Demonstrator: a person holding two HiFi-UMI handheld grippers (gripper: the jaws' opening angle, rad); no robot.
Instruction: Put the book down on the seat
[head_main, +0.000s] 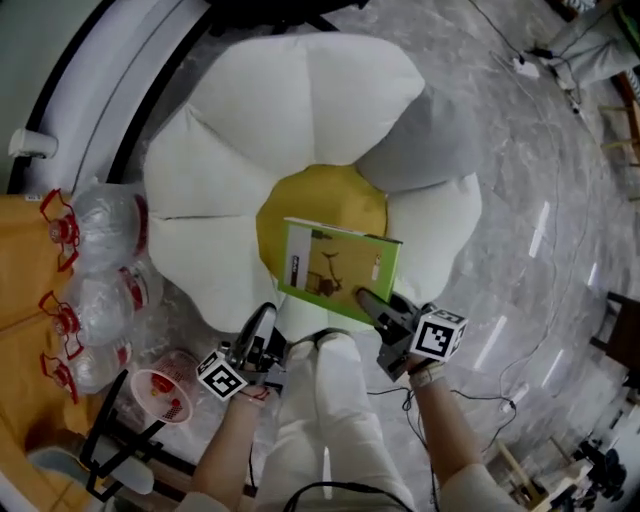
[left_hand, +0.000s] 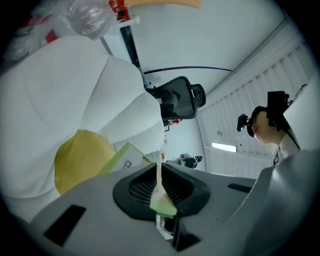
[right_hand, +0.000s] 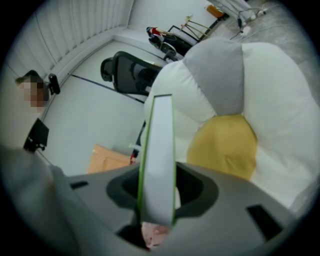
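**Head view, looking steeply down.** My right gripper (head_main: 372, 300) had its jaws closed on the near right corner of the book (head_main: 335, 270), a thin volume with green covers. In the right gripper view the book stood edge-on between the two fingers, a white page block between green covers, rising straight out of the closed jaws. From those fingers the book ran away up and to the left, tilted. Its far part lay over the yellow centre (head_main: 330, 195) of the seat (head_main: 230, 150), a flower-shaped cushion of white petals. One grey petal (head_main: 420, 150) lay beyond and to the right of the right fingers. I could not tell whether the book's far edge touched the cushion or hung just above it.

**Left gripper.** My left gripper (head_main: 264, 322) sat just left of the book's near left corner, and in the head view it looked apart from the cover. In the left gripper view its jaws were drawn together on a thin pale strip (left_hand: 159, 190), seen edge-on and greenish at the base. I could not tell what the strip was. Beyond those fingers, a little to their left, showed a corner of the book, then the yellow centre and the white petals.

**Surroundings.** Well to the left of the left fingers lay clear water bottles (head_main: 105, 235) with red caps, against an orange surface (head_main: 20, 270). Nearer to those fingers sat a red-and-white cup (head_main: 160, 392). White trousers (head_main: 335, 400) showed between the two grippers, on the near side of the fingers. A grey marble floor (head_main: 520, 200) spread to the right of the right fingers.
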